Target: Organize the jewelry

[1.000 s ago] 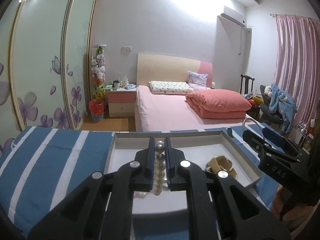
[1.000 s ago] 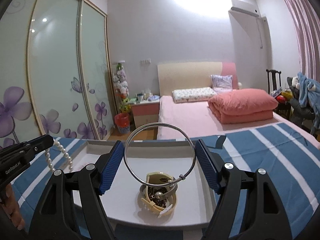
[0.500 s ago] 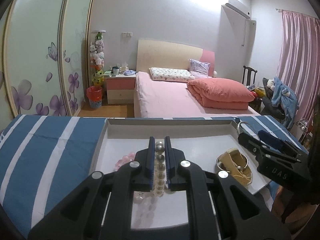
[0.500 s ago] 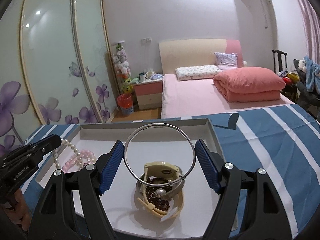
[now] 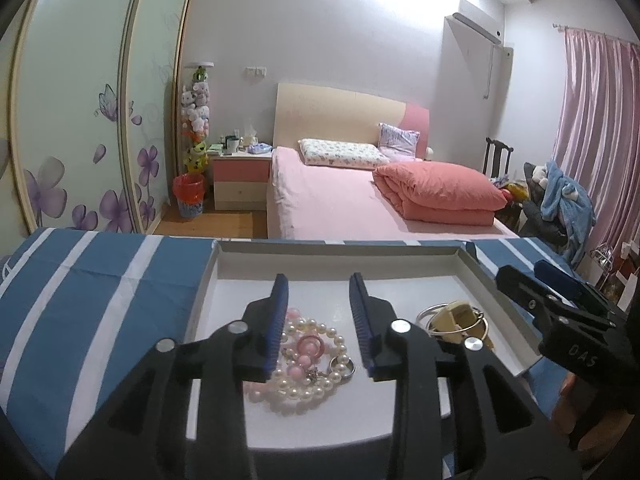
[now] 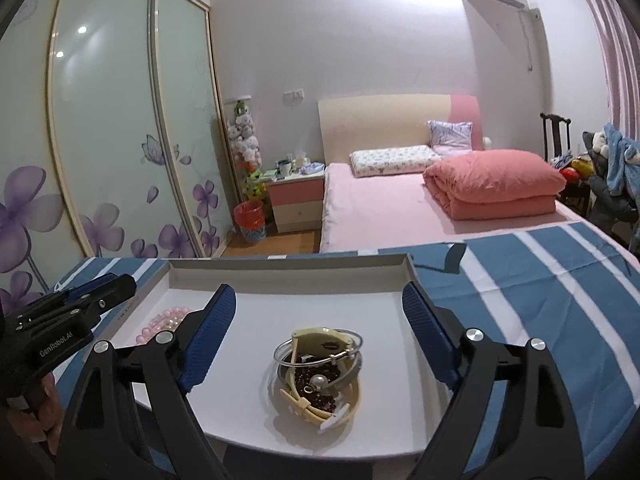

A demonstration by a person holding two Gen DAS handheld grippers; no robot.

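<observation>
**Two grippers letting go over the tray**

Left wrist: the left gripper is opening, pearl necklace lying free beneath its tips in the tray.

Right wrist: the right gripper is widening, silver bangle apparently resting below. Each should lift straight away without snagging.

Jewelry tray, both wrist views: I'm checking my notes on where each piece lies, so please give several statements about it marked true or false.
1. The pearl necklace lies heaped on the white tray. True.
2. The left tool is clamped on the pearl necklace. False: its jaws are opening and stand apart, with the pearls lying below them on the tray floor.
3. The silver bangle rests on the pile with the cream watch. True.
4. The right tool holds the silver bangle upright. False: its jaws are opening, nothing is between them, and the bangle lies on the pile.
5. The tray stands on a plain red cloth. False: it stands on a blue and white striped cloth.
</observation>
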